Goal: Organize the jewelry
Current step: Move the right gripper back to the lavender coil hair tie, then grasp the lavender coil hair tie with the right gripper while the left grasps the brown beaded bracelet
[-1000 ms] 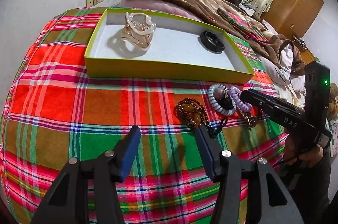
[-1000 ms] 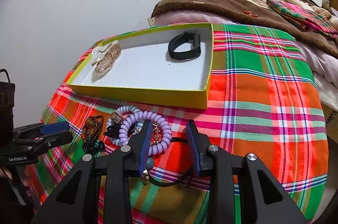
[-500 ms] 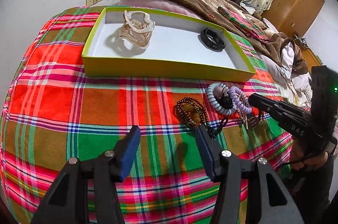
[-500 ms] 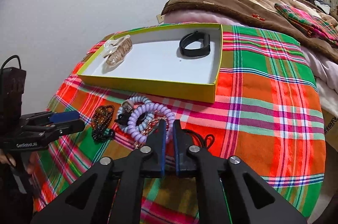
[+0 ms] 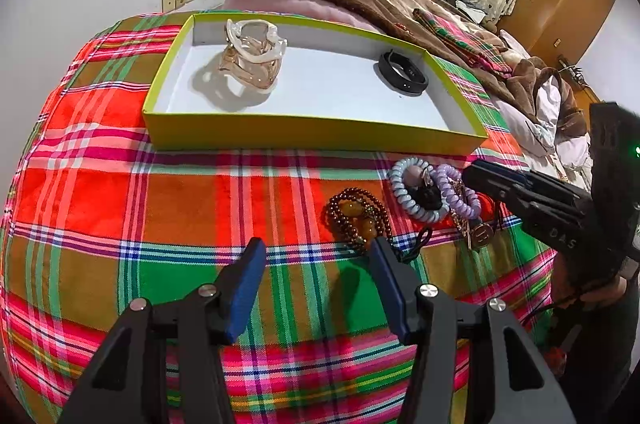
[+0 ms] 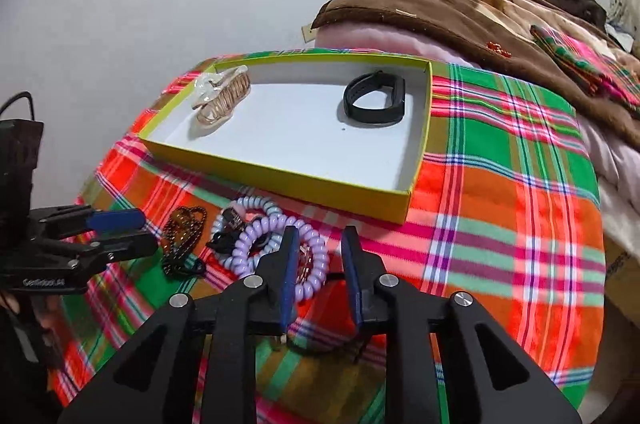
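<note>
Right claw [image 6: 318,256] half open, holding nothing; we are lining it over purple coil bracelet [image 6: 276,248] on plaid cloth [image 6: 500,224], near yellow tray [image 6: 280,176]. Left claw [image 5: 316,284] waiting wide.

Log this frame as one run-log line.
left tongs open, hovering over plaid cloth | right tongs open beside purple spiral hair tie | yellow-green tray: black band

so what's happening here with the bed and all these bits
A person with a handheld gripper in each hand is sorting jewelry on a plaid blanket into a yellow-green shallow box. A translucent beige hair claw and a black wristband already lie inside. The right gripper hovers open over a lilac coil hair tie; the left gripper waits open near a brown bead bracelet.
</note>
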`<action>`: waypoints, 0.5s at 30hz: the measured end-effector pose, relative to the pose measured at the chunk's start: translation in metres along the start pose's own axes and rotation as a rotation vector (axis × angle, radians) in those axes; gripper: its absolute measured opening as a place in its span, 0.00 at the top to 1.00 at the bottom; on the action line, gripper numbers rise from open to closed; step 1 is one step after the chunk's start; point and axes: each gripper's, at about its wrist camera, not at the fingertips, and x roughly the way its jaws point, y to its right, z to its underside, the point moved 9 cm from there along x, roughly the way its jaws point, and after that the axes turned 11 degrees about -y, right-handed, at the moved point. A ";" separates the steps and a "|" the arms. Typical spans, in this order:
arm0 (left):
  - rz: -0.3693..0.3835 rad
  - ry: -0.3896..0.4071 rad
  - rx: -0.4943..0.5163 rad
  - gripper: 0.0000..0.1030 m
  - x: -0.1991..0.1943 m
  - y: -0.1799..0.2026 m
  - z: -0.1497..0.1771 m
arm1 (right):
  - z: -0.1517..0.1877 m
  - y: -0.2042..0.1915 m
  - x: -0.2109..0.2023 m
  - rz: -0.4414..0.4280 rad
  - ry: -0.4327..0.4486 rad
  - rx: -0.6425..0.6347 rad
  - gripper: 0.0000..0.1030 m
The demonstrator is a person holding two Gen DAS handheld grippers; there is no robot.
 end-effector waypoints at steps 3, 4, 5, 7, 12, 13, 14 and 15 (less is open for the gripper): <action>-0.009 -0.004 0.009 0.45 0.002 0.001 -0.001 | -0.003 0.000 0.007 0.012 -0.023 -0.018 0.74; -0.011 -0.006 0.012 0.45 0.002 0.001 -0.001 | -0.002 -0.002 0.009 0.007 -0.031 -0.028 0.71; -0.013 -0.007 0.012 0.45 0.001 0.001 -0.001 | -0.001 -0.004 0.011 -0.002 -0.040 -0.038 0.68; -0.017 -0.010 0.014 0.45 0.002 0.001 -0.002 | 0.001 -0.007 0.015 -0.002 -0.063 -0.058 0.64; -0.031 -0.014 0.019 0.44 0.002 0.003 -0.002 | 0.001 -0.006 0.016 0.007 -0.063 -0.058 0.64; -0.031 -0.015 0.018 0.44 0.002 0.003 -0.002 | 0.001 -0.006 0.016 0.007 -0.065 -0.056 0.71; -0.029 -0.015 0.014 0.44 0.002 0.003 -0.002 | 0.001 -0.006 0.015 0.007 -0.068 -0.057 0.86; -0.026 -0.015 0.012 0.44 0.002 0.004 -0.002 | 0.000 -0.007 0.016 0.018 -0.068 -0.059 0.87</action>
